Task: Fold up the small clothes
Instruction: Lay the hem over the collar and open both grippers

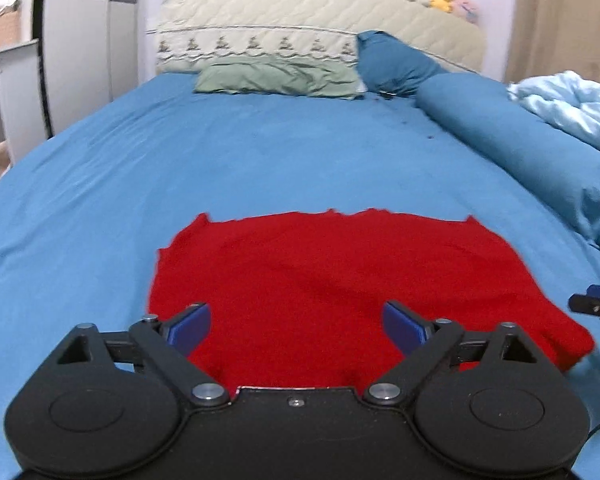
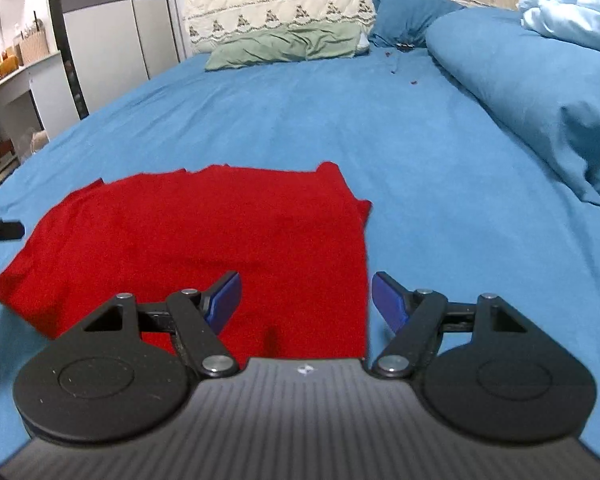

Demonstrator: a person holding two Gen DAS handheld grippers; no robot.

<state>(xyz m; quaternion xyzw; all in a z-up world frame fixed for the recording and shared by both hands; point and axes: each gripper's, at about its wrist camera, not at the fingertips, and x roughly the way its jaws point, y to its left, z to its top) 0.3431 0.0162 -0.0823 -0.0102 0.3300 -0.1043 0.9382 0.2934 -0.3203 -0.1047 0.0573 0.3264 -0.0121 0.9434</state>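
Nearest me, the left tongs (image 1: 297, 326) stand wide apart, gripping nothing, poised over the near edge of the flat red knit garment (image 1: 340, 276). The right tongs (image 2: 306, 300) gape just as wide and empty, straddling the garment's right edge at 6 o'clock. The garment lies spread on the blue bedsheet (image 2: 340, 120). Farther off, at 12 o'clock, a crumpled green pillow (image 1: 280, 78) leans against the quilted cream headboard (image 1: 300, 12); a rolled blue duvet (image 2: 520, 92) lies at 2 o'clock.
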